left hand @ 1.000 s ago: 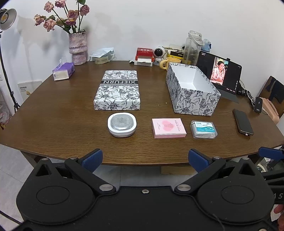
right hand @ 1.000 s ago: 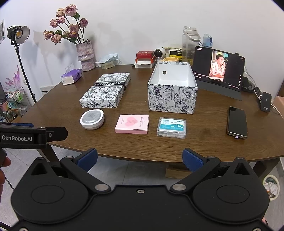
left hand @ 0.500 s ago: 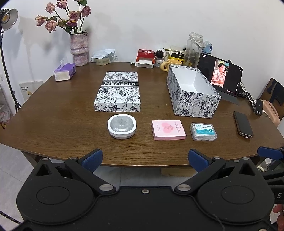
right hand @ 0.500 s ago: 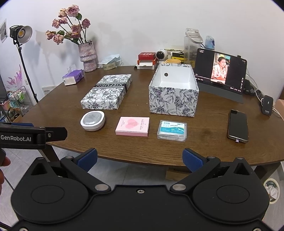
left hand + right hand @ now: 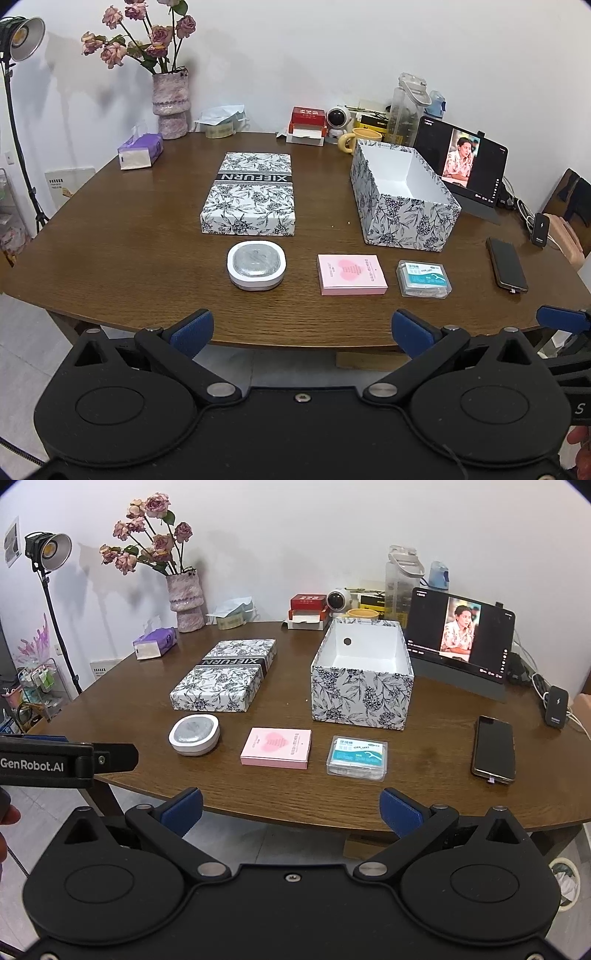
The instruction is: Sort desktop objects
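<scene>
1. Left hand-held gripper (image 5: 301,328): jaws spread wide, nothing between the blue pads (image 5: 192,330); it hangs off the near edge of the bench (image 5: 110,240), short of every item. Against the earlier frames its view has drawn back slightly, so the items sit a little higher and farther.
2. Right hand-held gripper (image 5: 291,806): jaws likewise spread and empty, also off the near edge. Its view has shifted only slightly over the last second.
3. Open box (image 5: 362,698), floral print, white inside: at 1 o'clock from the left gripper, at 12 o'clock from the right one.
4. Lid (image 5: 249,192), same print, marked XIEFURN: flat on the bench at 9 o'clock of the box, apart from it.
5. Row along the near edge: white case (image 5: 256,265) just in front of the lid; pink box (image 5: 351,274) at its 3 o'clock; floss pack (image 5: 423,278) next, in front of the open box. None touch. None has moved since the earlier frames.
6. Phone (image 5: 494,749): face up at 3 o'clock of the floss pack, well apart.
7. Tablet (image 5: 460,637): propped behind the open box, screen lit.
8. Vase (image 5: 170,105) with flowers: far left, at 11 o'clock.
</scene>
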Demonstrator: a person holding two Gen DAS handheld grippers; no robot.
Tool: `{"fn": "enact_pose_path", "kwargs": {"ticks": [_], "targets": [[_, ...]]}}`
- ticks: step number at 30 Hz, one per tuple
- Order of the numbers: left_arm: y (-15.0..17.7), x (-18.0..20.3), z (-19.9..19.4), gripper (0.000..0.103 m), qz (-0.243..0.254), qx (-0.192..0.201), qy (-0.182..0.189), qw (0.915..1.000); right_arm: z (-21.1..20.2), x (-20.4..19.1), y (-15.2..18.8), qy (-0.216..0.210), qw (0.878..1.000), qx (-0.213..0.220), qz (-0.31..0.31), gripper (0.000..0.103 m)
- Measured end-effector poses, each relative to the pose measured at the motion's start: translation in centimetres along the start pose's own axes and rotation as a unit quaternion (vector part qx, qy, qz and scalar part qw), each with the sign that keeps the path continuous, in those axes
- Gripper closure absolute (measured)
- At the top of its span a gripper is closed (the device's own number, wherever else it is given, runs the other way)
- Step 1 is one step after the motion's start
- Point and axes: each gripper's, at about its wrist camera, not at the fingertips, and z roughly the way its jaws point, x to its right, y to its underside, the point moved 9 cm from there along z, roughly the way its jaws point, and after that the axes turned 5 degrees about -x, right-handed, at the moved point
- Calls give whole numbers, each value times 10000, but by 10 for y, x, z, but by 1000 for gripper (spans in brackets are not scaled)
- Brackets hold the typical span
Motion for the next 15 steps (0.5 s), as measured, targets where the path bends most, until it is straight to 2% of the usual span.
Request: {"fn": "enact_pose_path", "kwargs": {"ticks": [15], "targets": [[-3,-9,-6,0,-70,-65,-60,9999,-6,-2,-6,-34,10000,73,57,0]]}}
